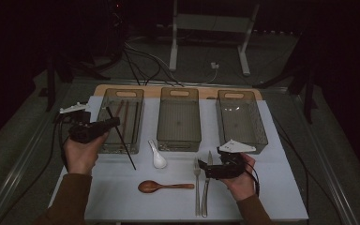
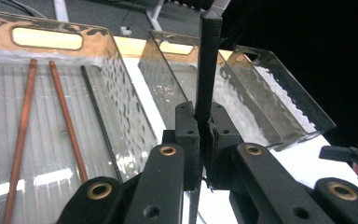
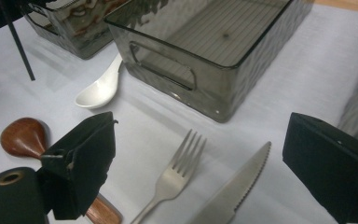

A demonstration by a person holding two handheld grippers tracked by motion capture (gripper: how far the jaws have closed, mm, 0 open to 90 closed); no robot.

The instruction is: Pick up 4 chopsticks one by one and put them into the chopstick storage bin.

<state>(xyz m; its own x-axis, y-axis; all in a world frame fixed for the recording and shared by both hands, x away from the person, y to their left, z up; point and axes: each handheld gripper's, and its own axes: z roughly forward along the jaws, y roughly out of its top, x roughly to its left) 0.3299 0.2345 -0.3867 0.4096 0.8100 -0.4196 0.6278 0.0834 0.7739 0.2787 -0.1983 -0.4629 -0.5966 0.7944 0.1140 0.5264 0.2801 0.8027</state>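
My left gripper [image 1: 114,123] is shut on a black chopstick [image 1: 122,140], which slants over the front wall of the left clear bin [image 1: 125,93]. In the left gripper view, that chopstick [image 2: 208,70] stands pinched between the jaws of the left gripper [image 2: 204,123]. Two brown chopsticks [image 2: 67,121] and another black one [image 2: 98,121] lie inside the bin. My right gripper [image 1: 203,169] hovers open over the fork [image 1: 197,180] and knife [image 1: 206,180]. In the right gripper view, the right gripper [image 3: 209,161] holds nothing, with the fork [image 3: 177,172] and knife [image 3: 235,186] lying below it.
The middle bin [image 1: 179,119] and right bin [image 1: 240,122] stand side by side on the white mat. In front of them lie a white soup spoon [image 1: 158,158] and a wooden spoon [image 1: 164,186]. Cables and a stand's legs cross the floor beyond the table.
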